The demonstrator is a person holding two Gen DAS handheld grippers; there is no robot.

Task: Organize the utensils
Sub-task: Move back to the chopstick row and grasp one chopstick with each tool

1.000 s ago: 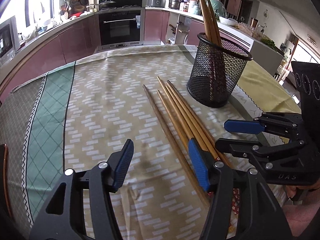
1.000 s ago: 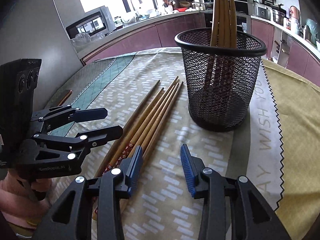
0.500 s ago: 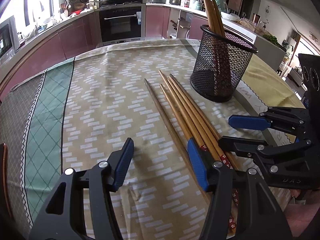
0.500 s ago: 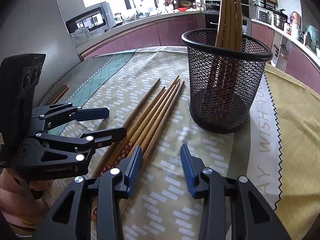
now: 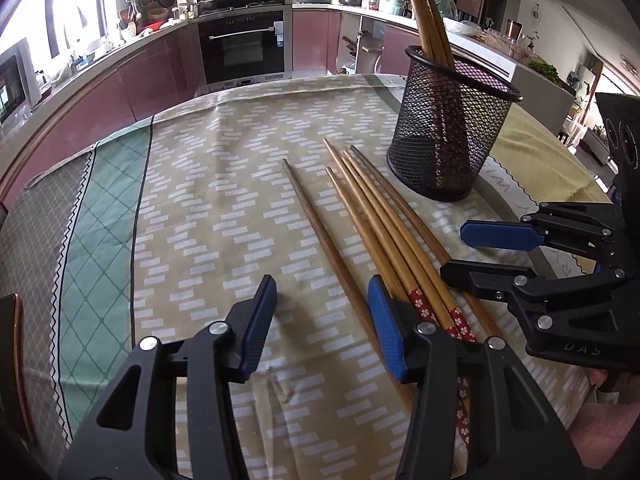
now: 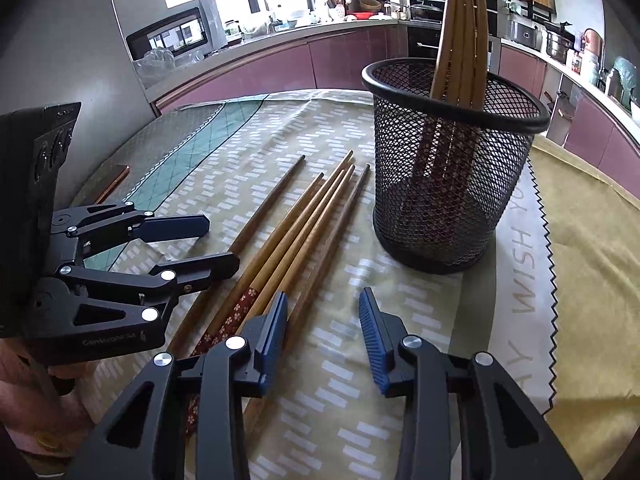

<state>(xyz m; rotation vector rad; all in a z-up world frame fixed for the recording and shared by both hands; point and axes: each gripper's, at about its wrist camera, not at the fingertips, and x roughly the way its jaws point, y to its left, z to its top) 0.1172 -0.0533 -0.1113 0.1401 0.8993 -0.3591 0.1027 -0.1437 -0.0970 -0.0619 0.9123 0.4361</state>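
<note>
Several wooden chopsticks [image 5: 380,220] [image 6: 304,220] lie side by side on the tablecloth, and a darker single chopstick [image 5: 316,232] [image 6: 264,208] rests a little apart. The black mesh cup [image 5: 440,140] [image 6: 440,184] stands upright beyond them with three chopsticks [image 6: 464,20] in it. My left gripper [image 5: 322,320] [image 6: 220,244] hovers low over the near ends. Its jaws are closing, with the single chopstick between them but not gripped. My right gripper [image 6: 324,328] [image 5: 456,252] is also closing. The outermost chopstick lies just inside its left pad, and nothing is clamped.
A patterned tablecloth [image 5: 208,208] covers the round table, with a green band and a copper-edged flat object [image 6: 114,182] on the left. A person's hand [image 6: 24,400] holds the left gripper. Kitchen counters and an oven [image 5: 240,48] lie beyond the far edge.
The jaws of both grippers have narrowed a little, the left more visibly. The chopsticks and the cup have not moved.
</note>
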